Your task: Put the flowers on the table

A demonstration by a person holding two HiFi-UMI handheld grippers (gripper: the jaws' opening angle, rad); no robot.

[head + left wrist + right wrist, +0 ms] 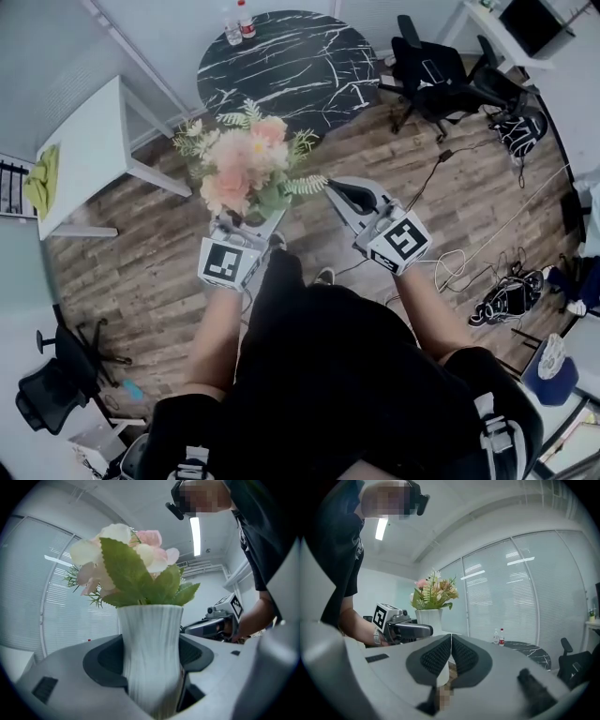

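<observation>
A bunch of pink and cream flowers [246, 164] with green leaves stands in a white ribbed vase [151, 656]. My left gripper [251, 225] is shut on the vase and holds it upright in the air over the wood floor. In the right gripper view the flowers [434, 592] and vase [430, 617] show to the left, with the left gripper below them. My right gripper [339, 192] hangs to the right of the flowers, shut, with nothing between its pads [438, 656]. The round black marble table [287, 66] lies ahead, beyond the flowers.
Two bottles [239, 23] stand at the marble table's far edge. A white table [80, 150] with a yellow-green cloth [43, 178] is at the left. Black office chairs [442, 80] stand at the right, and cables [469, 253] trail over the floor.
</observation>
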